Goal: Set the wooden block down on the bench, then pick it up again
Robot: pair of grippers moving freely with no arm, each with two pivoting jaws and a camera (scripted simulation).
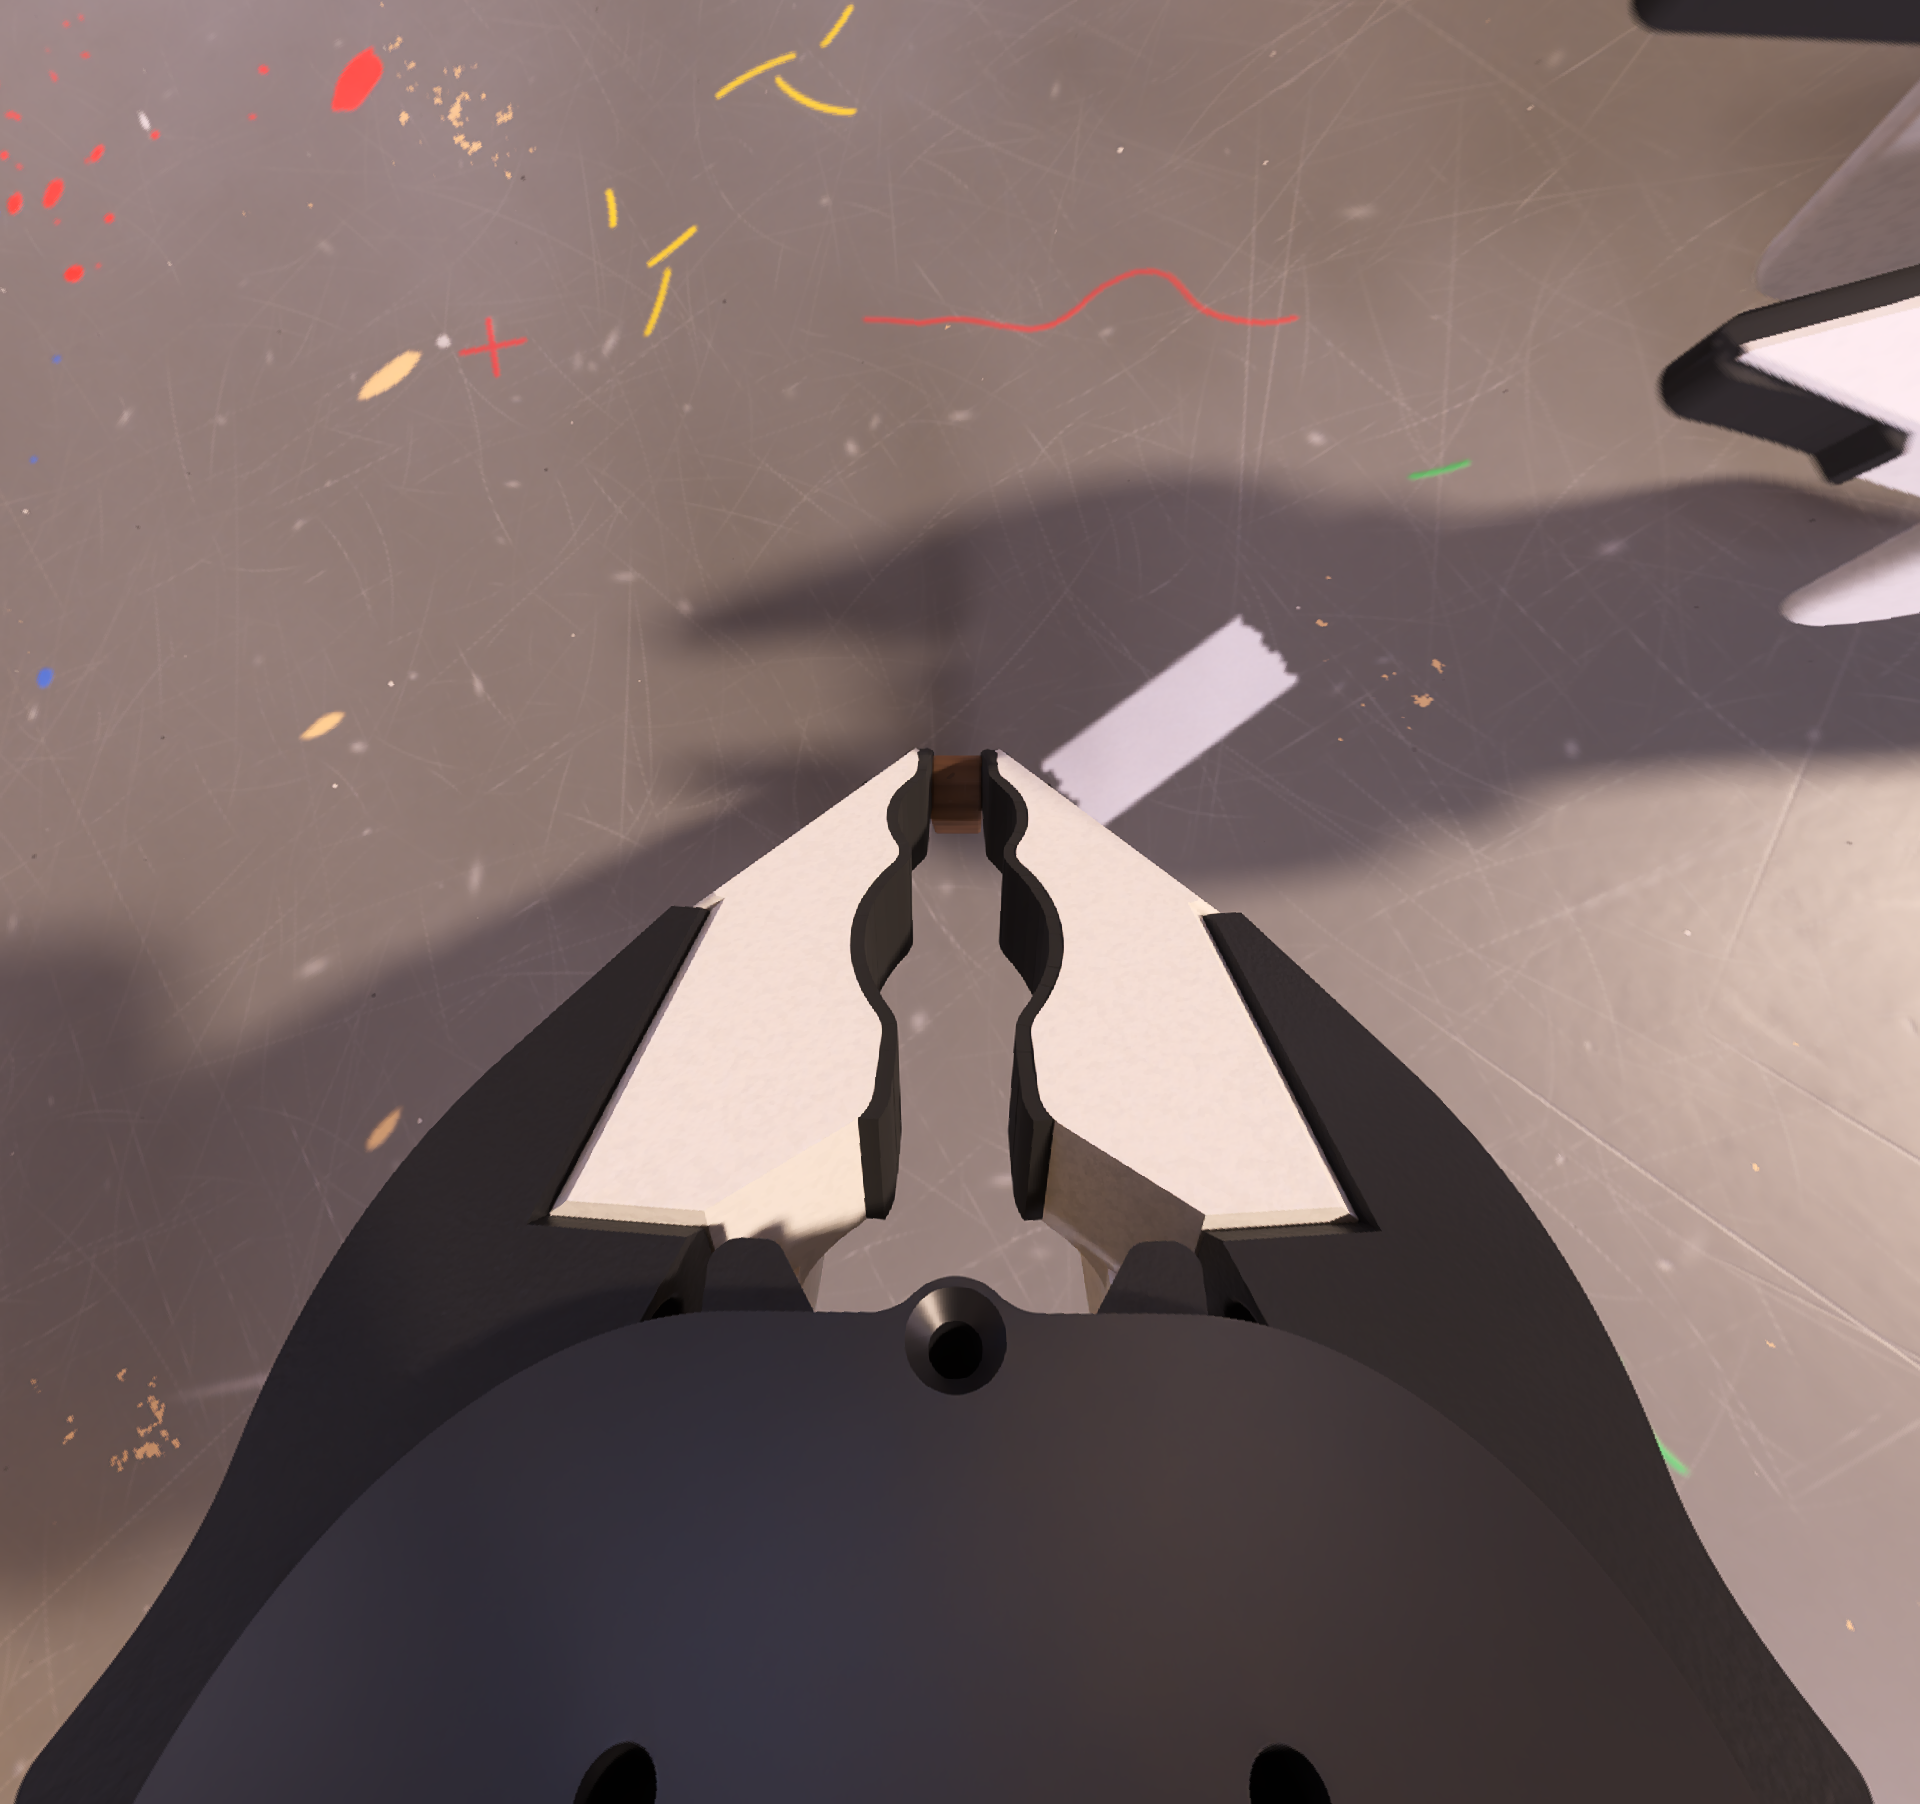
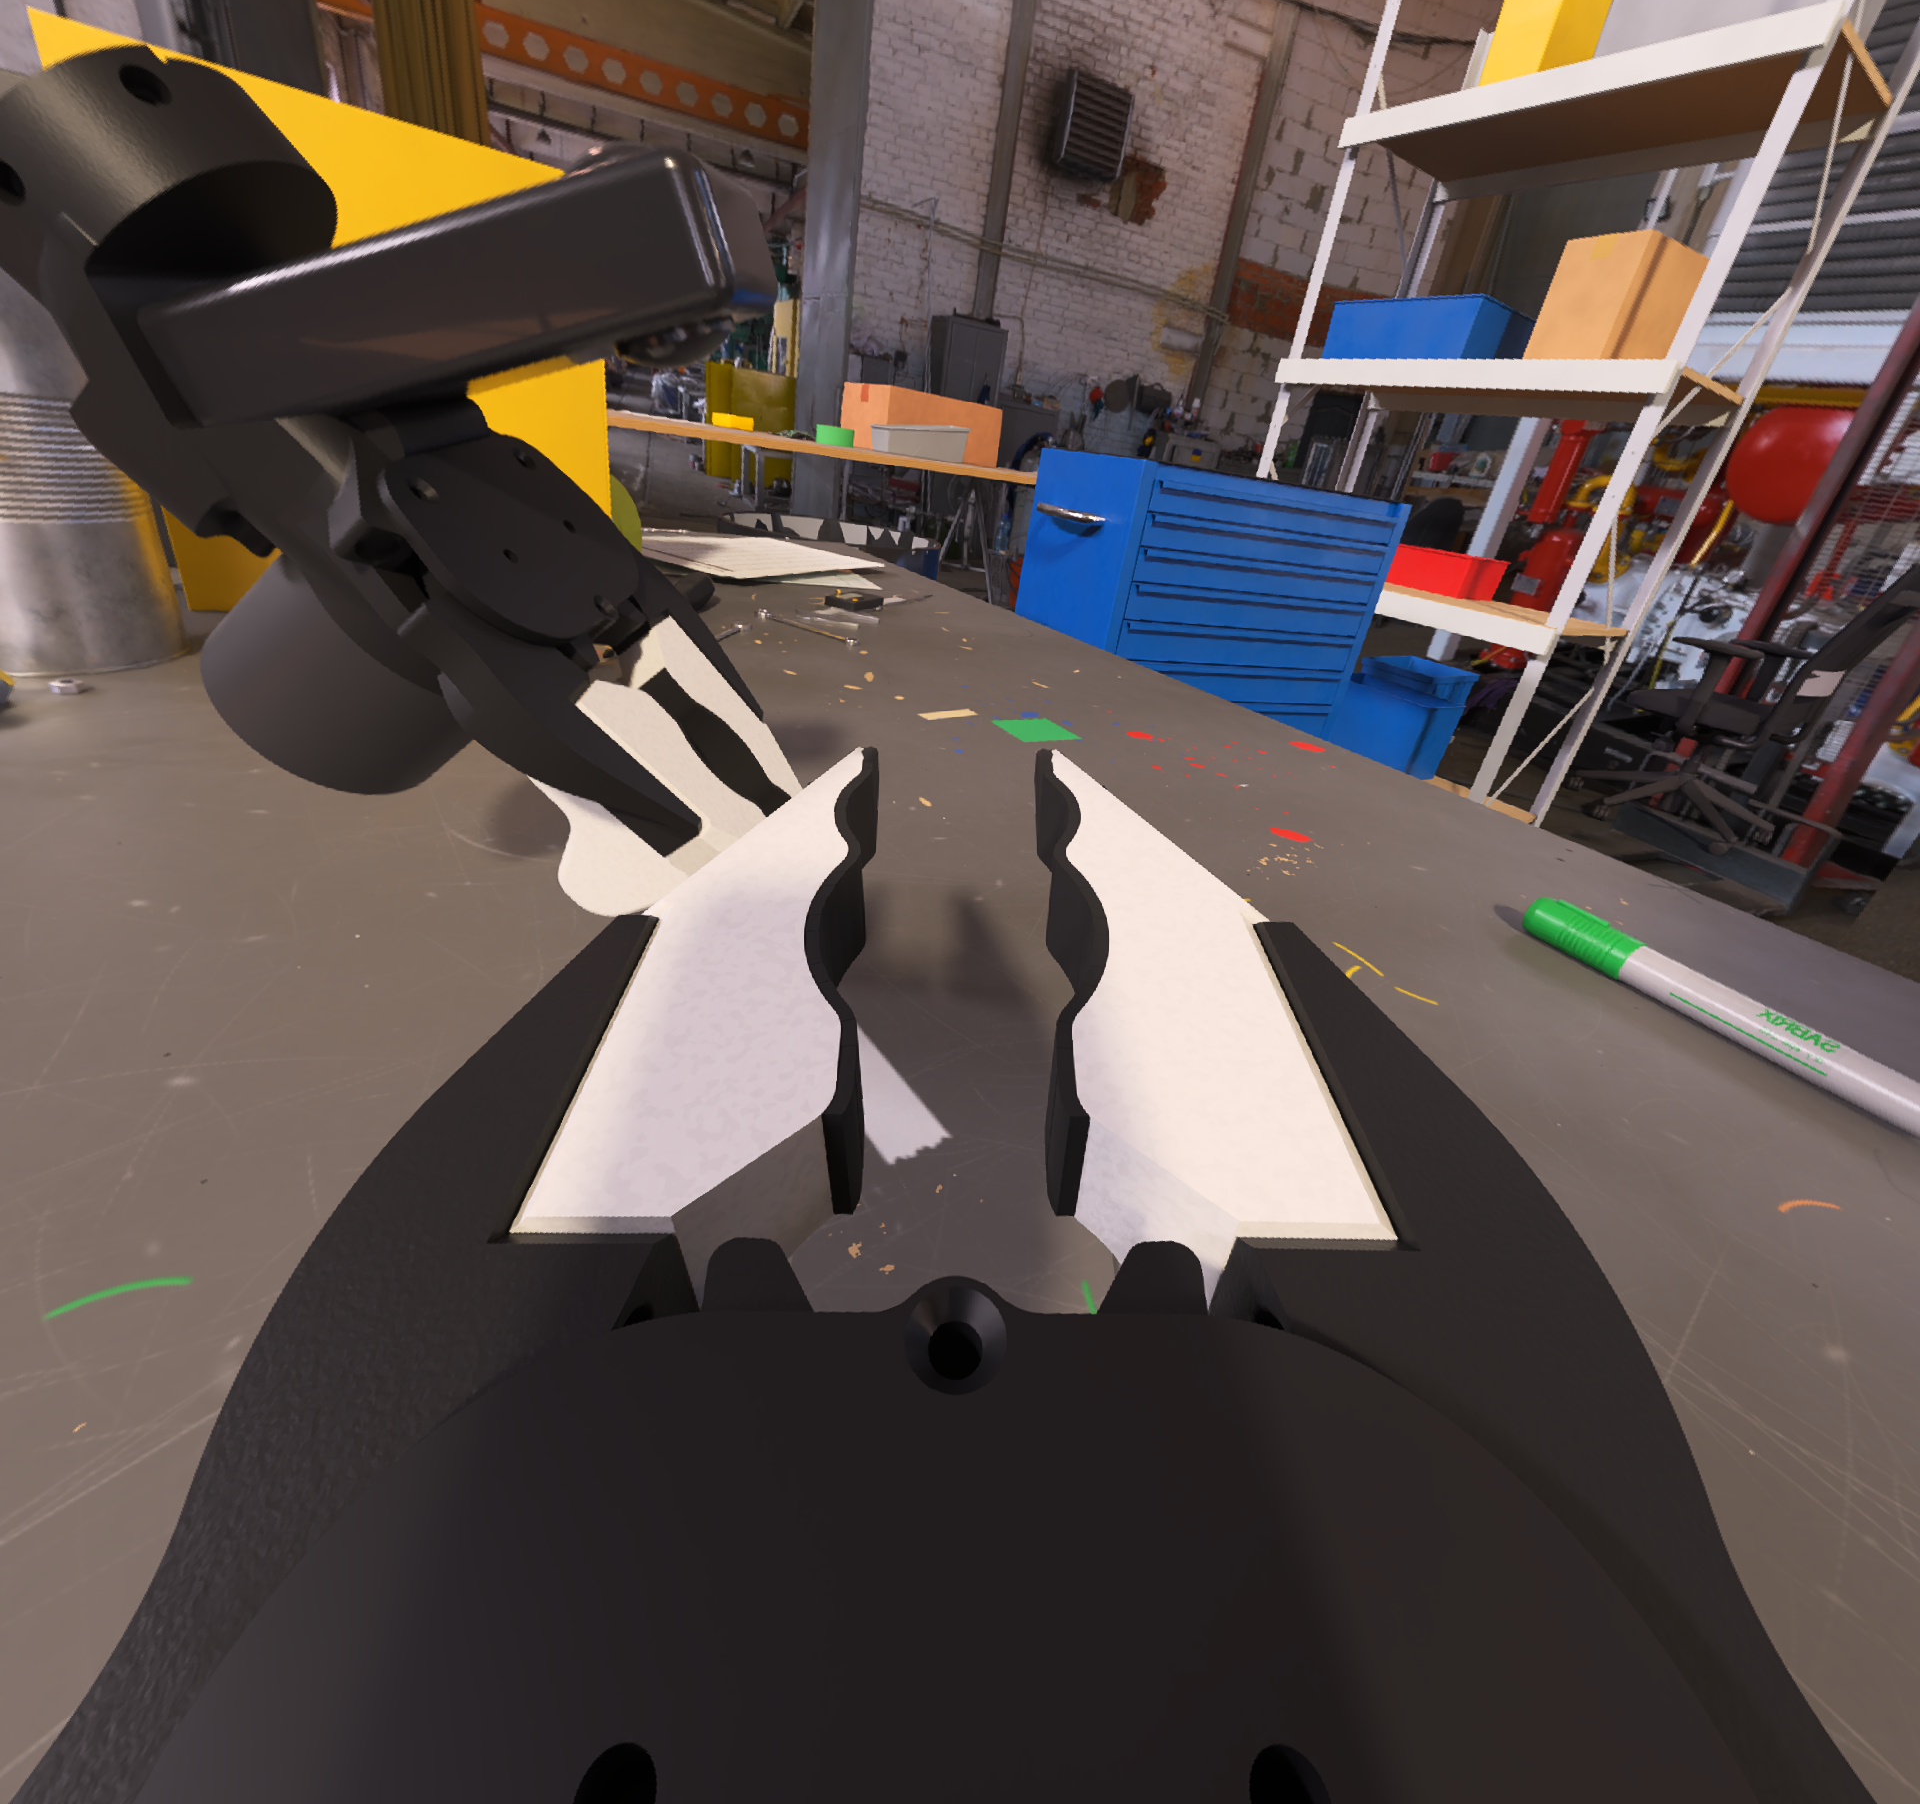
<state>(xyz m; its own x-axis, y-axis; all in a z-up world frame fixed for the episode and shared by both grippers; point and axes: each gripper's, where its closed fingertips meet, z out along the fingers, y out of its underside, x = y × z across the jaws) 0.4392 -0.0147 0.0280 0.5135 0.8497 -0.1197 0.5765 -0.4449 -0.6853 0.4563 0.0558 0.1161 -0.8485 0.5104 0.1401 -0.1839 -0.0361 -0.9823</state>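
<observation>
In the left wrist view, my left gripper (image 1: 956, 767) is shut on a small brown wooden block (image 1: 956, 796), pinched at the very fingertips over the grey scratched bench (image 1: 416, 559). I cannot tell whether the block touches the bench. My right gripper (image 2: 956, 767) is open and empty, low over the bench (image 2: 1403, 1287); its fingers (image 1: 1797, 383) show at the upper right of the left wrist view. In the right wrist view the left gripper's body (image 2: 468, 559) comes in from the left. Its tips and the block are hidden behind my right gripper's left finger.
A strip of white tape (image 1: 1174, 715) lies on the bench just right of the block. A green-capped marker (image 2: 1704, 1006) lies at the right. Paint flecks and scribbles mark the surface. A blue tool cabinet (image 2: 1205, 580) and a shelf rack (image 2: 1558, 383) stand beyond the bench edge.
</observation>
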